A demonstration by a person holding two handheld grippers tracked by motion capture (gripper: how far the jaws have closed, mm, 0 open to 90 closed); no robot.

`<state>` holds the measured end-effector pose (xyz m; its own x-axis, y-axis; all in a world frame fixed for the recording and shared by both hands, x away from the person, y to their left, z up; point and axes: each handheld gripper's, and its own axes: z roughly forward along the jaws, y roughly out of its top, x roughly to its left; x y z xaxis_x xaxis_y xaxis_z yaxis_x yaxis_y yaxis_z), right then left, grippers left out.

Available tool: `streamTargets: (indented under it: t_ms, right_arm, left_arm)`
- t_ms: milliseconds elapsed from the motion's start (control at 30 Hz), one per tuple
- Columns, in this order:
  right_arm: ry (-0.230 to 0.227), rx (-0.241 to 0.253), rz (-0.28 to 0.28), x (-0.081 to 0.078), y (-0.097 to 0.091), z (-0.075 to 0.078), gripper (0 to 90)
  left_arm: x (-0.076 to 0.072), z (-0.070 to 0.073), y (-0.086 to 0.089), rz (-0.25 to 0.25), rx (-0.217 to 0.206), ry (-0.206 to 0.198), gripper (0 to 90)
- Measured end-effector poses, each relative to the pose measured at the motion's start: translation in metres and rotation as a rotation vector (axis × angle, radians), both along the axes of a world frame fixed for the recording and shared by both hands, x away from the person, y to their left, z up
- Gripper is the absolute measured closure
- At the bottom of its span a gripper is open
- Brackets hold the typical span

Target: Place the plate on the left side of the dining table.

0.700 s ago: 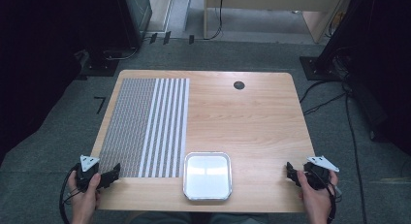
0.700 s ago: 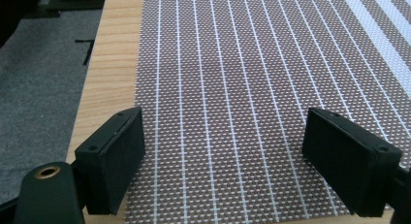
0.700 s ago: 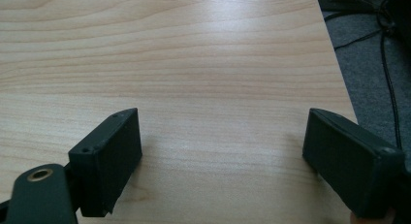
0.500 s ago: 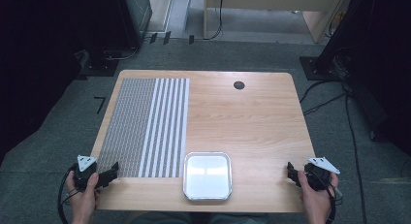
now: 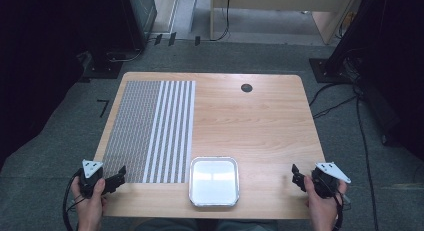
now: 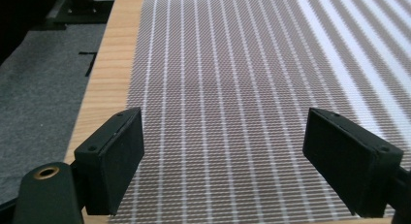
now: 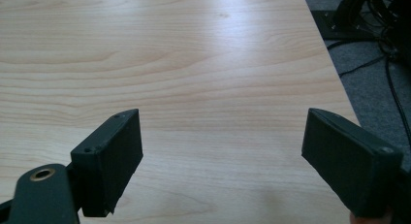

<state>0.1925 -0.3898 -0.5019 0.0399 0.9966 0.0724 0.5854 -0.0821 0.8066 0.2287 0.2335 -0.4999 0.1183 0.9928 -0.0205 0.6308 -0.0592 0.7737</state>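
A grey and white striped woven mat (image 5: 150, 131) covers the left part of the wooden table (image 5: 255, 121). An empty white square tray (image 5: 214, 181) sits at the near edge, in the middle. My left gripper (image 5: 119, 175) is held at the mat's near left corner, open, with nothing between its jaws. In the left gripper view the left gripper (image 6: 232, 156) hovers low over the mat (image 6: 232, 64). My right gripper (image 5: 296, 175) is at the table's near right corner, open and empty. In the right gripper view the right gripper (image 7: 228, 156) looks over bare wood (image 7: 194, 49).
A round black grommet (image 5: 246, 87) is set in the far right of the tabletop. Grey carpet (image 5: 65, 136) surrounds the table, with cables (image 5: 365, 141) on the floor at the right and dark equipment at the left and the right.
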Motion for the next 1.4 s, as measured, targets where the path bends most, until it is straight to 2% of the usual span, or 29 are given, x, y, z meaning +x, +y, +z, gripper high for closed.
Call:
streamTargets:
  t_ms: [133,267,600,733,1067,1400]
  right_arm:
    - [-0.013,-0.003,0.021,-0.001,0.009,0.003,14.6]
    - [-0.028,0.01,0.046,-0.002,0.02,0.007,14.6]
    - [-0.048,0.031,0.071,-0.004,0.034,0.011,14.6]
    - [-0.055,0.03,0.096,-0.005,0.042,0.013,14.6]
    - [-0.071,0.017,0.141,-0.006,0.059,0.015,14.6]
    - [-0.078,0.04,0.173,-0.006,0.074,0.015,14.6]
  left_arm:
    - [-0.001,0.003,-0.01,-0.012,-0.008,-0.011,15.0]
    - [-0.002,0.006,-0.019,-0.031,-0.035,-0.019,15.1]
    - [-0.005,0.008,-0.036,-0.054,-0.041,-0.029,15.1]
    - [-0.006,0.008,-0.045,-0.07,-0.059,-0.026,15.1]
    - [-0.009,0.01,-0.063,-0.099,-0.038,-0.042,15.1]
    - [-0.012,0.008,-0.085,-0.145,-0.028,-0.045,15.1]
